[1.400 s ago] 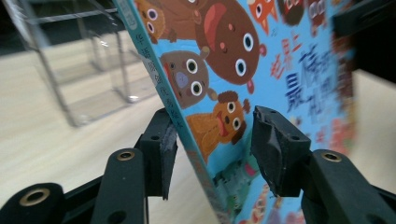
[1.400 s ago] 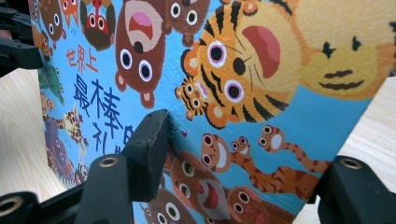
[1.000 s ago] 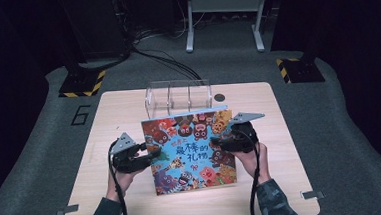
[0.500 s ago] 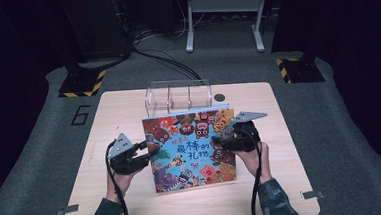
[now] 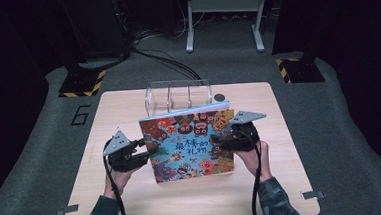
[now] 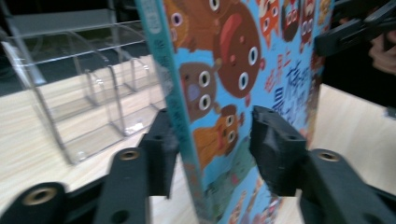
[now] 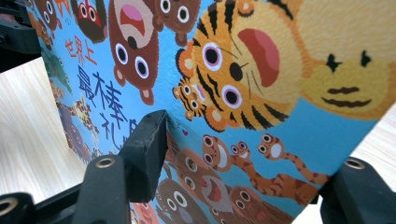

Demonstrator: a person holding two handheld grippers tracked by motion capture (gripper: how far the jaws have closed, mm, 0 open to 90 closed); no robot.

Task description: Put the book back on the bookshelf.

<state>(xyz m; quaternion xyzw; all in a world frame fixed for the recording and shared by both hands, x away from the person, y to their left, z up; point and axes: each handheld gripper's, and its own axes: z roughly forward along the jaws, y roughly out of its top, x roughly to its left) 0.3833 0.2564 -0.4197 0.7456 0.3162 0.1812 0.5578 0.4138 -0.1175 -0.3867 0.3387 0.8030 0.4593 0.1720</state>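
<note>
A picture book (image 5: 188,142) with a blue cover full of cartoon animals stands tilted on the wooden table (image 5: 134,206), with its top edge leaning back. My right gripper (image 5: 221,143) is shut on its right edge; one pad (image 7: 149,149) presses flat on the cover (image 7: 261,93). My left gripper (image 5: 148,152) is at the book's left edge. There the spine (image 6: 180,116) stands between the jaws of my left gripper (image 6: 210,140), which have just been opening. One jaw is close behind the spine and the other stands off the cover.
A clear acrylic divider rack (image 5: 178,95) stands on the table just behind the book, near the far edge. A small dark round object (image 5: 219,97) lies to its right. Bare tabletop lies to the left, to the right and in front of the book.
</note>
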